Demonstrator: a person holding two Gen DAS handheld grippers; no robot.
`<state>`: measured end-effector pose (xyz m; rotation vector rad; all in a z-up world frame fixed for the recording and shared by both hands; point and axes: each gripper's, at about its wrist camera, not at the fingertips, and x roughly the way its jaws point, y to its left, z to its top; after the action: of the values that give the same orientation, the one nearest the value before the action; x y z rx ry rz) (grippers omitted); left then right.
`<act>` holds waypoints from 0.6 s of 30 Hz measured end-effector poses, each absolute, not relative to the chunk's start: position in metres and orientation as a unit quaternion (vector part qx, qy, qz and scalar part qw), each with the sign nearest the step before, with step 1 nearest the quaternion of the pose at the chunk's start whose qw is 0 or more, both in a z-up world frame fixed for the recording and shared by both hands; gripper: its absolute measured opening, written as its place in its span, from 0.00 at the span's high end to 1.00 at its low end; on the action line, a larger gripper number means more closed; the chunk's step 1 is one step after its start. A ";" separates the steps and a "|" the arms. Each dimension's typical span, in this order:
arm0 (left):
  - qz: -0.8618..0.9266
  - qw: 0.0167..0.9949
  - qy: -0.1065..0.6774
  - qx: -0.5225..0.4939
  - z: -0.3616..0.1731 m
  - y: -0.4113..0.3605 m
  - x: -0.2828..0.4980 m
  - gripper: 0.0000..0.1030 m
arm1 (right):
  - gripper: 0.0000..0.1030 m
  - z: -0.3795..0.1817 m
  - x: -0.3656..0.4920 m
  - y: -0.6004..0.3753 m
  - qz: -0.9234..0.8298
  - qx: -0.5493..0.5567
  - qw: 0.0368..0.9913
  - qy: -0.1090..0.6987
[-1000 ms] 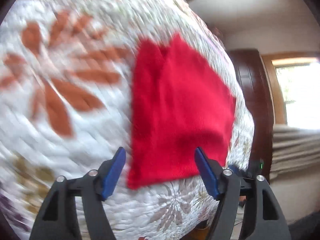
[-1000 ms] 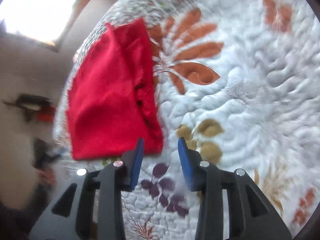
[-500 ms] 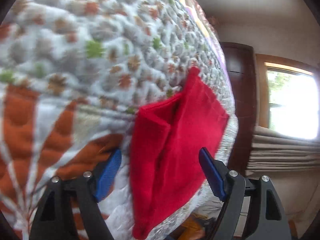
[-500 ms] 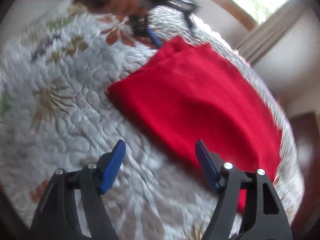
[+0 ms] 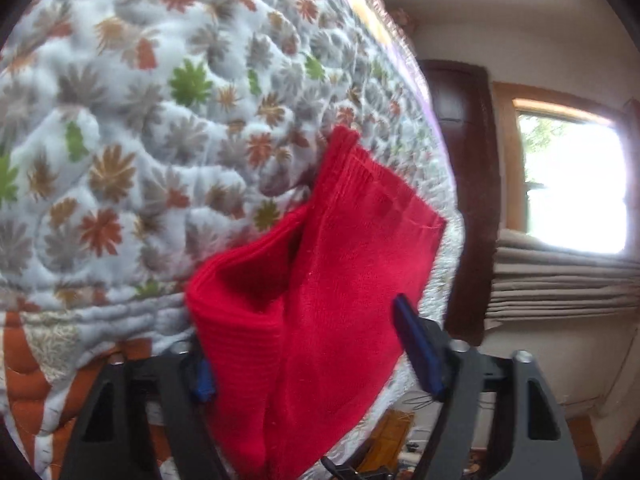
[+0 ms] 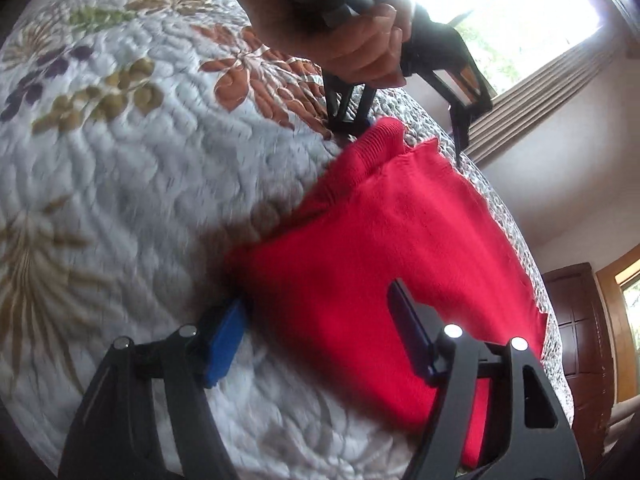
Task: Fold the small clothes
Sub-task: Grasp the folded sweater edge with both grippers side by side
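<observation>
Both grippers have closed in on the red garment (image 6: 384,264) since half a second ago. It lies folded on the floral quilt (image 6: 120,168) near the bed's edge, long axis running from one gripper to the other. Beyond stand a dark wooden door (image 5: 468,200) and a bright window (image 5: 572,184). Left gripper (image 5: 304,348) and right gripper (image 6: 316,328) both gape wide, each straddling one end of the garment, gripping nothing.
</observation>
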<state>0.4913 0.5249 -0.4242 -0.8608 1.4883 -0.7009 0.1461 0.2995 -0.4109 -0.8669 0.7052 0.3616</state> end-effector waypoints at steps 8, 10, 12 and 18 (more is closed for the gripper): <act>-0.256 0.588 0.678 -0.360 -0.427 0.527 0.494 0.82 | 0.79 -0.392 0.172 0.301 0.189 -0.327 0.835 0.399; -0.248 0.590 0.680 -0.357 -0.421 0.523 0.493 0.84 | 0.85 -0.379 0.178 0.295 0.195 -0.302 0.836 0.415; -0.243 0.589 0.682 -0.359 -0.412 0.519 0.493 0.85 | 0.90 -0.363 0.183 0.286 0.197 -0.276 0.838 0.427; -0.237 0.597 0.680 -0.354 -0.375 0.500 0.494 0.87 | 0.93 -0.320 0.196 0.258 0.194 -0.213 0.850 0.441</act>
<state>0.4938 0.4999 -0.3754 -0.8216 1.5772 -0.5512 0.1965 0.2583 -0.3201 -0.4489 0.9300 0.4080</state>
